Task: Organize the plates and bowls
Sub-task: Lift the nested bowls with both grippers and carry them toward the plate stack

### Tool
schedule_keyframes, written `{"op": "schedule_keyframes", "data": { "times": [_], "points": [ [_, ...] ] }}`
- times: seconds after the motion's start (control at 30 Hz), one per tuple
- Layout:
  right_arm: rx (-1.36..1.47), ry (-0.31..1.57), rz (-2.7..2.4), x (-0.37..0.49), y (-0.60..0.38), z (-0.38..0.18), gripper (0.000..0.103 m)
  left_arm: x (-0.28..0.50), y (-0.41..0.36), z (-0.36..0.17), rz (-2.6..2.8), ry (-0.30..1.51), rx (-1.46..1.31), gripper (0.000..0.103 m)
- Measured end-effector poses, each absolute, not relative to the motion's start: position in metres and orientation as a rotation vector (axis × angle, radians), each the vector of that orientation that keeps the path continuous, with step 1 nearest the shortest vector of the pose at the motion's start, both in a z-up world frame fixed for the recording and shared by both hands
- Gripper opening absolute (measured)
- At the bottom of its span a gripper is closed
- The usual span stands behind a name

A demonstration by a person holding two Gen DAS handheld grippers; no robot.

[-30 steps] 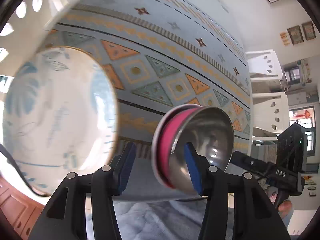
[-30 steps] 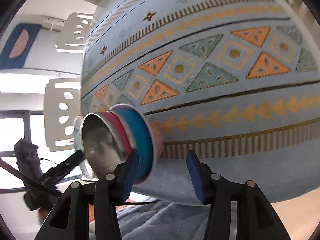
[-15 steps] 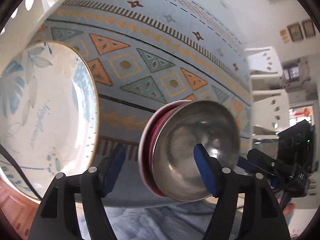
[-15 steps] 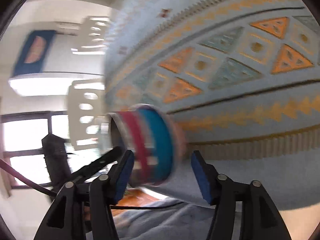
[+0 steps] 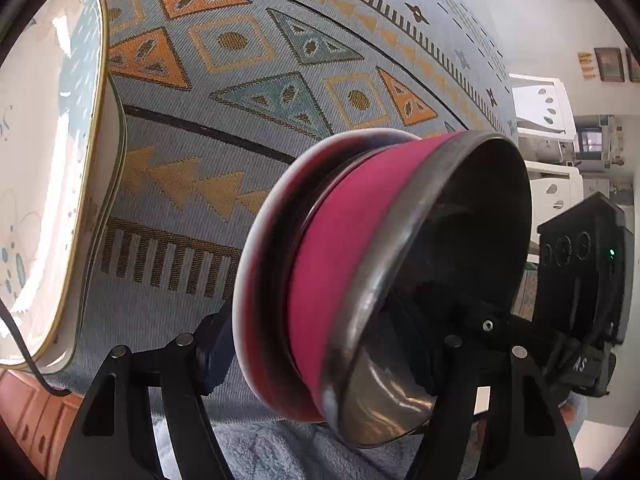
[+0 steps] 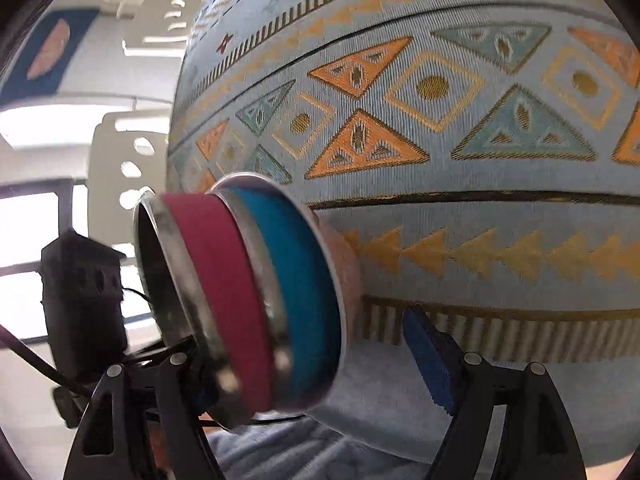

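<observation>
I see my left gripper point(image 5: 328, 344) spread wide around the stack of bowls point(image 5: 372, 280) on the patterned tablecloth point(image 5: 248, 80), its fingers not visibly pressing. My right gripper point(image 6: 316, 364) also gapes, 1 finger point(image 6: 430, 360) clear beside the stack. The floral plate point(image 5: 44, 184) sits apart, further left.
</observation>
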State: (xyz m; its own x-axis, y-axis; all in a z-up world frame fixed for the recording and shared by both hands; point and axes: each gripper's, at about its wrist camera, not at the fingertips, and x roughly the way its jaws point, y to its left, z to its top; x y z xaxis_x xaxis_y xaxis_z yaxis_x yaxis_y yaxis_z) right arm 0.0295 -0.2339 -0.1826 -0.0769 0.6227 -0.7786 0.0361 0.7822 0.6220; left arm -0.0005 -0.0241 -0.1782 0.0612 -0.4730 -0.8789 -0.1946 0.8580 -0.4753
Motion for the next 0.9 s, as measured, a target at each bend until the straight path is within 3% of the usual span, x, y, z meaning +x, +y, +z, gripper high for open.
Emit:
{"op": "schedule_keyframes", "data": {
  "times": [0.1, 0.27, 0.9],
  "points": [
    [0.582, 1.605, 0.526, 0.028, -0.237, -0.189, 0.078, -0.001, -0.032, -0.17, -0.22, 1.5, -0.482, 0.067],
    [0.565, 1.526, 0.583, 0.028, -0.232, -0.174, 0.066, -0.002, -0.056, -0.156, -0.236, 1.461, -0.299, 0.065],
    [0.501, 1.397, 0.585, 0.017, -0.253, -0.147, 0.066, -0.002, -0.084, -0.123, -0.269, 1.336, -0.158, 0.066]
  ]
}}
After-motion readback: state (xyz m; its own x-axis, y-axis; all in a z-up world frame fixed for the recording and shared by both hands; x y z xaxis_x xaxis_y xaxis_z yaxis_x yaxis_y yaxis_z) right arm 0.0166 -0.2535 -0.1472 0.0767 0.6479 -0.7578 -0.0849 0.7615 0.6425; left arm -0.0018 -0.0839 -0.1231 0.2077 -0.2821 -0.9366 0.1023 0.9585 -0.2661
